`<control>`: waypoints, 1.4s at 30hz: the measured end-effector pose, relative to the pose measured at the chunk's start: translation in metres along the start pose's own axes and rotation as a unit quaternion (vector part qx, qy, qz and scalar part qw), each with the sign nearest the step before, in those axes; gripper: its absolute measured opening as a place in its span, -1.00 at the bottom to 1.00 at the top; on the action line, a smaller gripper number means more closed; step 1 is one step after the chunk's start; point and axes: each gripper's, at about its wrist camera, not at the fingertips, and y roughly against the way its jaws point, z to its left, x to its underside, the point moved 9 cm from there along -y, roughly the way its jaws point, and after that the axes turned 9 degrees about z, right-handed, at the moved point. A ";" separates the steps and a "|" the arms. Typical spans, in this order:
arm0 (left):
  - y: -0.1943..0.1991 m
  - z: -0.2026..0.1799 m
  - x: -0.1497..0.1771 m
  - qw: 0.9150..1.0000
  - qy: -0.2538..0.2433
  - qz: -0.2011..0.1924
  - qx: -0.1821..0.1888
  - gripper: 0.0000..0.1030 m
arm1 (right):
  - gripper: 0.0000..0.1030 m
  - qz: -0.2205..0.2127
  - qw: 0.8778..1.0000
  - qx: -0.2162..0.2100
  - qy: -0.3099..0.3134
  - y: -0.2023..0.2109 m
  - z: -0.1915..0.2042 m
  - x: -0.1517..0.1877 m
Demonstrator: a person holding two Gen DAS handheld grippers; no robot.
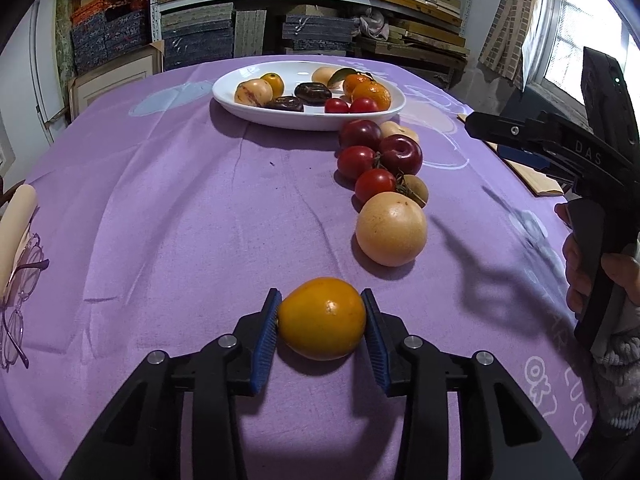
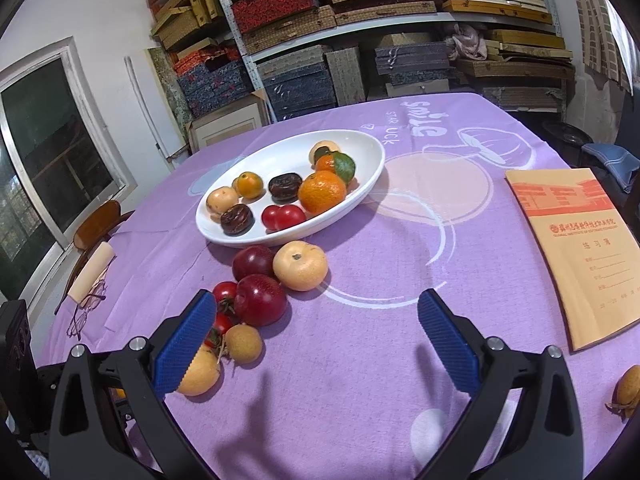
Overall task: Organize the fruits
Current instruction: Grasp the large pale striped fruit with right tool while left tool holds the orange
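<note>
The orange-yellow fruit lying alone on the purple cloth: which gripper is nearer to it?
Left. The left gripper has its fingers on both sides of the orange-yellow fruit. The right gripper hangs open beside the fruit pile.

A purple tablecloth [image 2: 360, 340] covers the table. On it, eyeglasses [image 1: 18, 300] lie at its left edge and an orange exercise book [image 2: 580, 248] at its right. Shelves of stacked boxes [image 2: 360, 20] stand behind the cloth.

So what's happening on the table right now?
A person is sorting fruit with a gripper in each hand. The left gripper has its pads against an orange-yellow fruit that sits on the purple cloth, not yet lifted. The right gripper is open and empty above the cloth, beside a loose cluster of fruit. The white plate further back already holds several pieces.
</note>
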 end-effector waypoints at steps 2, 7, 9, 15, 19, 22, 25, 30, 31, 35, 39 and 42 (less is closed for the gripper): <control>0.003 0.007 0.002 1.000 0.004 -0.005 -0.014 -0.21 | 0.92 0.007 1.000 0.000 0.027 0.000 0.016 0.007; 0.014 0.030 -0.003 0.998 0.025 -0.028 -0.044 -0.22 | 0.92 0.027 0.994 0.020 0.102 -0.004 0.059 0.031; 0.018 0.040 -0.005 0.997 0.034 -0.037 -0.057 -0.22 | 0.92 0.041 0.992 0.028 0.118 -0.010 0.072 0.043; 0.026 0.063 -0.006 0.994 0.057 -0.049 -0.079 -0.22 | 0.90 0.067 0.989 0.026 0.131 -0.023 0.095 0.057; 0.028 0.069 -0.006 0.994 0.065 -0.052 -0.075 -0.22 | 0.32 0.101 0.987 0.002 0.123 -0.034 0.103 0.063; 0.030 0.069 -0.005 0.994 0.064 -0.054 -0.068 -0.22 | 0.32 0.110 0.986 0.002 0.123 -0.039 0.106 0.066; 0.031 0.069 -0.005 0.994 0.061 -0.056 -0.065 -0.22 | 0.31 0.111 0.986 -0.003 0.121 -0.041 0.109 0.064; 0.031 0.067 -0.005 0.995 0.059 -0.056 -0.061 -0.22 | 0.18 0.116 0.985 0.003 0.126 -0.048 0.111 0.061; 0.030 0.067 -0.005 0.995 0.059 -0.055 -0.060 -0.22 | 0.15 0.117 0.985 0.003 0.125 -0.049 0.111 0.061; 0.028 0.064 -0.005 0.995 0.055 -0.050 -0.060 -0.22 | 0.10 0.124 0.984 0.008 0.128 -0.054 0.110 0.063; 0.026 0.064 -0.004 0.996 0.054 -0.047 -0.060 -0.22 | -0.08 0.121 0.985 -0.004 0.119 -0.054 0.107 0.062; 0.023 0.065 -0.004 0.996 0.058 -0.043 -0.057 -0.22 | -0.09 0.116 0.986 -0.009 0.117 -0.052 0.106 0.061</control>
